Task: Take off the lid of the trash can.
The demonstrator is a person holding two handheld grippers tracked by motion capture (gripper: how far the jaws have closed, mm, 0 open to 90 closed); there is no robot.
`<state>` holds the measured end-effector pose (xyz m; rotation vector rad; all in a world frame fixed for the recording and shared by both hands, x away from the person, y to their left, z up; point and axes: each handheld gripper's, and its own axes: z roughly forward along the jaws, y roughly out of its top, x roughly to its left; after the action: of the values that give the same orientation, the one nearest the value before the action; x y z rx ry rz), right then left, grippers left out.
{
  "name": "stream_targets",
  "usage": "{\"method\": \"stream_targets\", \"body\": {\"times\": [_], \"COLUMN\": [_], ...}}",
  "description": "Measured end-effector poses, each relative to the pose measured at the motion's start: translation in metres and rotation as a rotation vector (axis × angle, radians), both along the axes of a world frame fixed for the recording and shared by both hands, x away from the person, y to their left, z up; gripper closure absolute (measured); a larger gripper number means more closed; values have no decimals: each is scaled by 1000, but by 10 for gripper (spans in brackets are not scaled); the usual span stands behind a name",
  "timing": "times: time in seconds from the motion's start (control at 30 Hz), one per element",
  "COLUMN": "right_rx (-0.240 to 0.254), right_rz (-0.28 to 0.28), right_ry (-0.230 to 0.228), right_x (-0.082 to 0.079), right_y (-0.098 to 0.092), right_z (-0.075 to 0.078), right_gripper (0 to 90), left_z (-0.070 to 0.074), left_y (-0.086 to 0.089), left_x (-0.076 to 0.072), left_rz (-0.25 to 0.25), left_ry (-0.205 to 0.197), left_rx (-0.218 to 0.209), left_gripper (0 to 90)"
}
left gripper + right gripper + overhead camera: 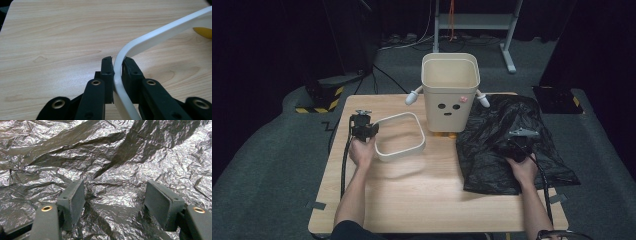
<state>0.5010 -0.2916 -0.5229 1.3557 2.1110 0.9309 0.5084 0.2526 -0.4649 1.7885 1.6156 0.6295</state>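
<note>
A cream bin (450,92) with a face and small arms stands upright at the back middle of the wooden table (412,200). Its white rim ring (401,136) is held just above the tabletop to the bin's left; my left gripper (371,131) is shut on the ring's left side, whose thin white band (120,75) is pinched between the pads. A crumpled black plastic bag (507,145) lies spread on the table's right. My right gripper (518,146) hangs over the bag, jaws open, with wrinkled black film (112,170) below and between the pads.
Yellow feet (446,134) show under the bin. A grey frame leg (507,45) and cables lie on the floor behind the table. Bare wood spans the table's front and middle.
</note>
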Motion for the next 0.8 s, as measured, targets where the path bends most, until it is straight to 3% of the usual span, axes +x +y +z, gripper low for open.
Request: {"method": "stream_targets", "body": {"times": [0.8], "right_rx": [2], "right_rz": [-4], "right_ry": [1], "right_x": [-1], "right_y": [0], "right_z": [0], "right_gripper": [320], "left_z": [-31], "left_y": [-7], "left_x": [14], "left_rz": [27], "left_ry": [40], "left_rx": [2], "left_gripper": [795]}}
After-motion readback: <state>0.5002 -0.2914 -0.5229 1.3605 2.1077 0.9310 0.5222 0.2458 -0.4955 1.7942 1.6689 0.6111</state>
